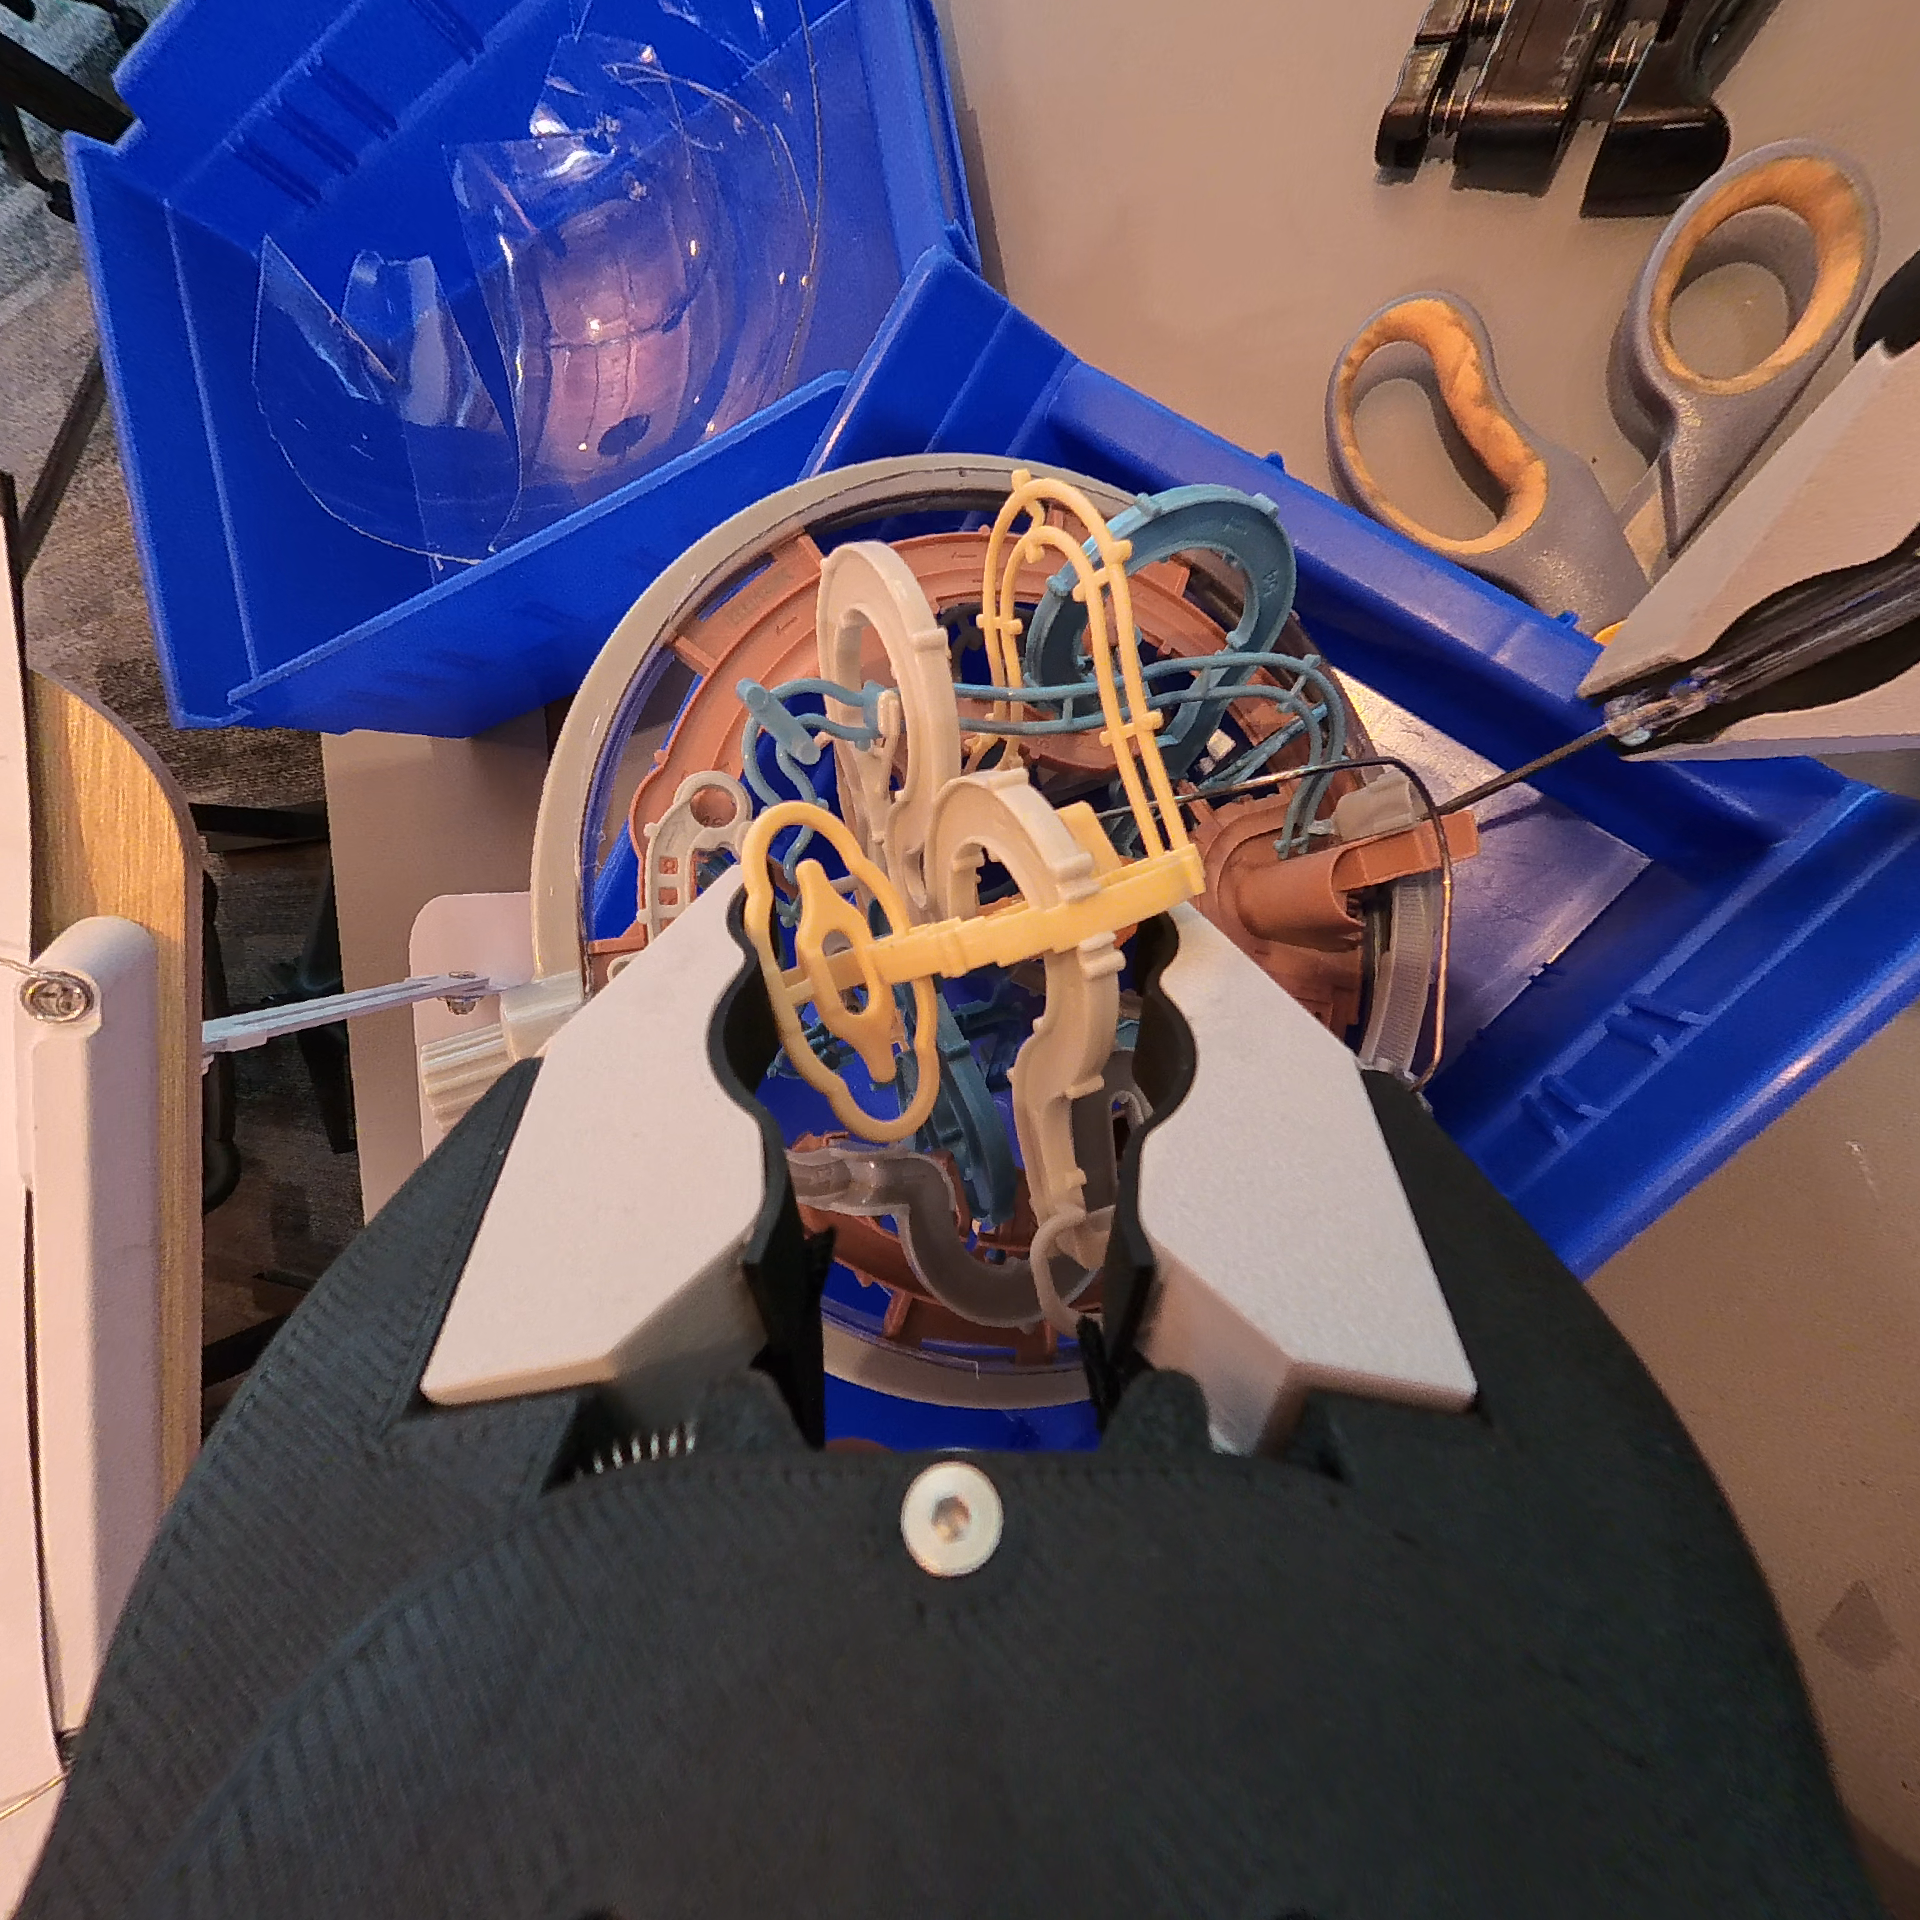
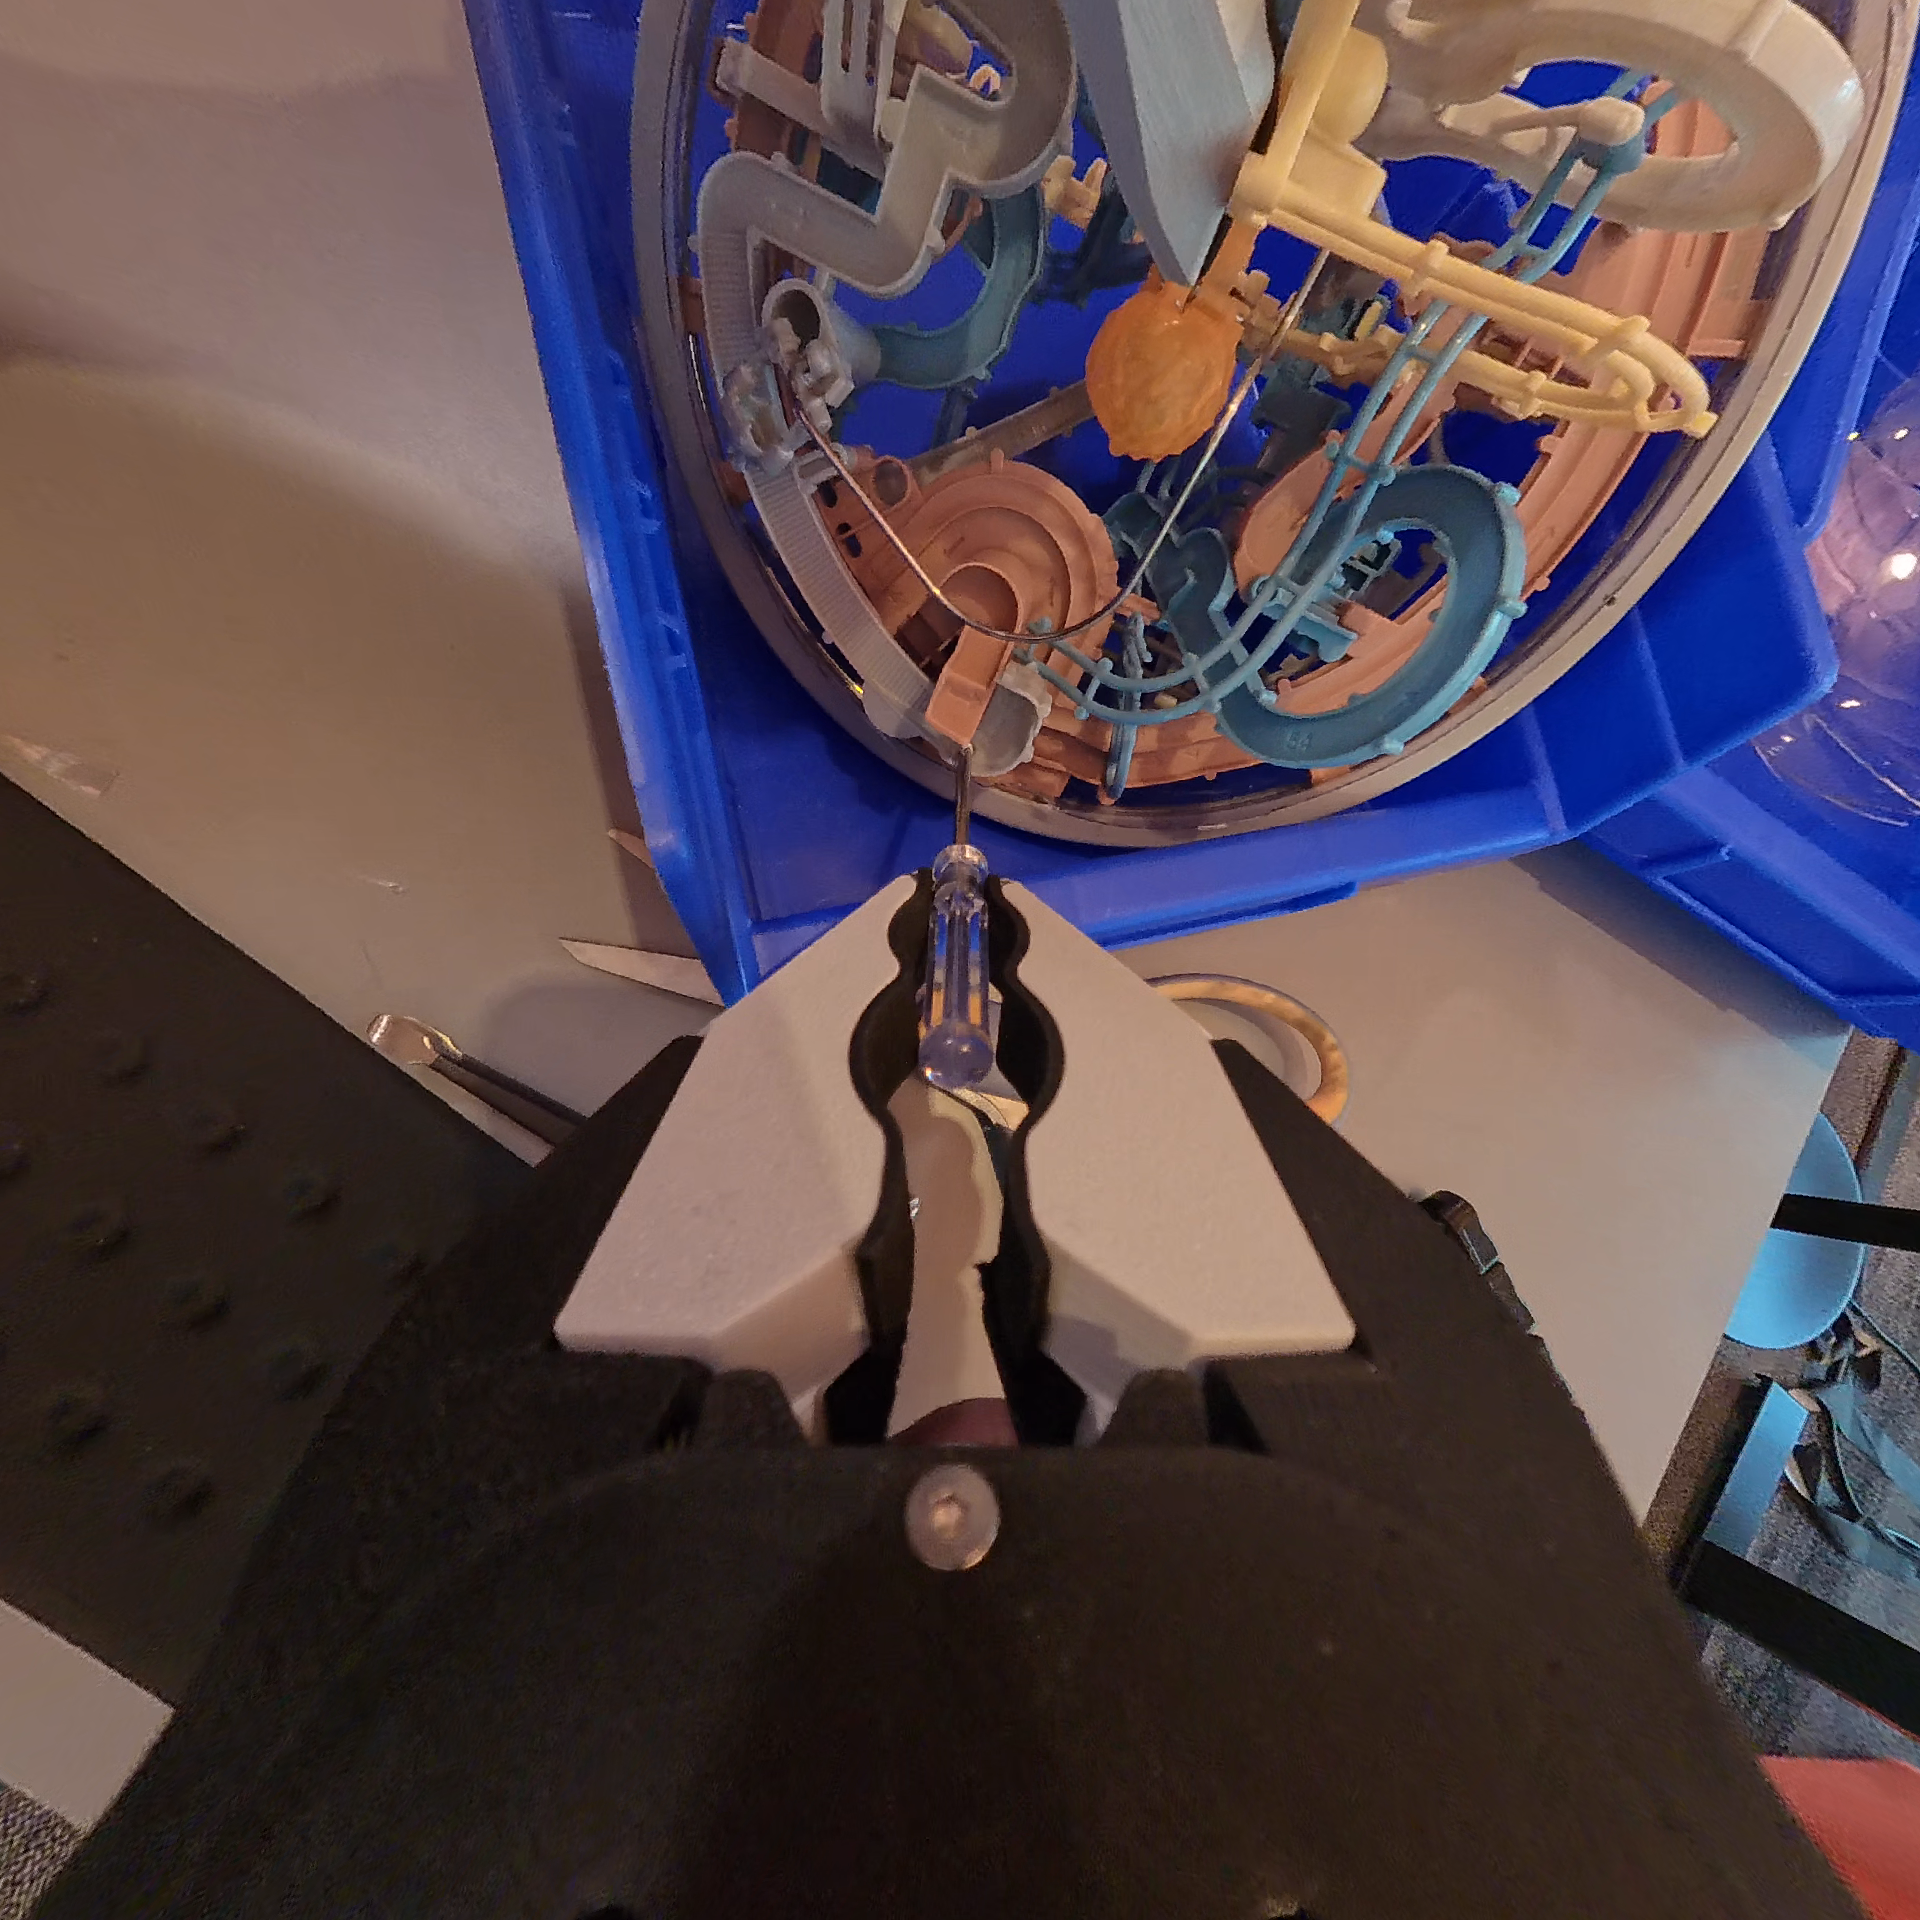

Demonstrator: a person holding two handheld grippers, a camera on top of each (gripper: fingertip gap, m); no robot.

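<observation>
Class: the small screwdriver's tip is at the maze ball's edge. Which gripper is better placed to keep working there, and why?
Probably the right gripper: it is shut on the screwdriver, whose tip sits at the maze ball rim. The left gripper straddles the yellow track.

Left gripper (image 1: 961,925) fingers straddle the multicoloured plastic track maze in its grey-rimmed half shell (image 1: 582,727); actual contact with the pale yellow bar is hidden, grip can't be told. Maze's lower part is hidden behind the gripper body. Clear plastic dome (image 1: 540,312) in the far blue plastic bin (image 1: 156,260): edges hard to trace, bin cut by the top edge. Grey-and-orange-handled scissors (image 1: 1558,416): blades hidden behind the right gripper (image 2: 951,883). Black object (image 1: 1538,94) at the top edge is cut off, unidentifiable. Clear-handled thin metal pick (image 2: 951,997): tip lost among the tracks. Maze top cropped in right wrist view.
</observation>
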